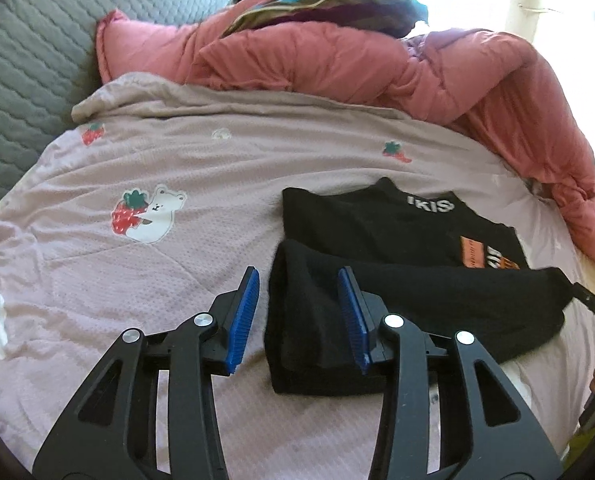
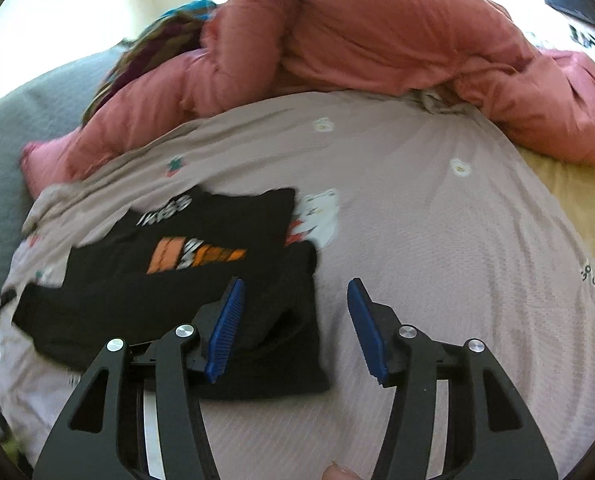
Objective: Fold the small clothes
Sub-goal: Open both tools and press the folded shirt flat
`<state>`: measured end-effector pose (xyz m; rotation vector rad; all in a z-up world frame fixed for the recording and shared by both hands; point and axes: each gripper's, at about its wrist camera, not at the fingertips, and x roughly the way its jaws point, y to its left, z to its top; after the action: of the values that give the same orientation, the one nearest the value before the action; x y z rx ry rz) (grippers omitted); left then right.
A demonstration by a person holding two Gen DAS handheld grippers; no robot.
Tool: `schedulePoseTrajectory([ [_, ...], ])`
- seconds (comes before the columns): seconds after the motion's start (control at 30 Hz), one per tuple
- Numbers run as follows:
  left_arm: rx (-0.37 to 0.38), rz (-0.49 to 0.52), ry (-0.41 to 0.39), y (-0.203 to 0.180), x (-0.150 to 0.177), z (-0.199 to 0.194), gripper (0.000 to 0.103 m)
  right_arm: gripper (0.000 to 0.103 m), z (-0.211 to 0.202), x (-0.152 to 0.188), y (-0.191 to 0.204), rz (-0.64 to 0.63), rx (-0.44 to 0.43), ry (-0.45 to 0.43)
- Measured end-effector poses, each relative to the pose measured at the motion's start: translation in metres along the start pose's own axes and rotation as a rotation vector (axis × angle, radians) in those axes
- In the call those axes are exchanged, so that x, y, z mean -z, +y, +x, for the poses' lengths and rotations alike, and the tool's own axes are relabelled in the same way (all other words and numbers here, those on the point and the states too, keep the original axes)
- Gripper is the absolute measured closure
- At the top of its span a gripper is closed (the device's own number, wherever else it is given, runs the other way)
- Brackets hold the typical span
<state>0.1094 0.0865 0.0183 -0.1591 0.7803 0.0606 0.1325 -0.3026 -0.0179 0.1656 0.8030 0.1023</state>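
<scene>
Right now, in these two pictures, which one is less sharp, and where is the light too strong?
Right wrist view: motion blur smears the black printed T-shirt. Left wrist view: sharper, lettering on it almost readable. Both views: window light burns white behind the salmon-pink padded quilt, and fisheye bends the pale pink bedspread.

Motion blur smears the black shirt (image 2: 169, 280) print beyond reading.

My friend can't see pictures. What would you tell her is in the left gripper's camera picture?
A partly folded black T-shirt with orange and white print lies on a dusty-pink quilt printed with strawberries and a white bear. The left gripper, with blue ribbed pads, is open at the shirt's folded near-left edge, not pinching it. A rumpled salmon-pink duvet is heaped behind.
</scene>
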Motion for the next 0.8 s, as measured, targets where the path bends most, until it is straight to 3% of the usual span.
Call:
schedulePoseTrajectory([
  [0.13,0.052,0.049,0.027,-0.014,0.017,-0.008,0.070,0.053,-0.001,0.014,0.025,-0.090,-0.034,0.038],
  [0.23,0.069,0.099,0.064,-0.026,0.032,-0.008,0.077,0.062,0.001,0.024,0.042,-0.133,-0.070,0.075],
  [0.33,0.076,0.134,0.104,-0.035,0.051,-0.004,0.080,0.063,0.005,0.031,0.054,-0.151,-0.094,0.096],
  [0.47,0.059,0.161,0.153,-0.039,0.070,0.010,0.081,0.064,0.013,0.038,0.065,-0.168,-0.109,0.125],
  [0.8,-0.006,0.256,0.140,-0.048,0.062,0.033,0.081,0.064,0.029,0.052,0.080,-0.209,-0.079,0.163],
])
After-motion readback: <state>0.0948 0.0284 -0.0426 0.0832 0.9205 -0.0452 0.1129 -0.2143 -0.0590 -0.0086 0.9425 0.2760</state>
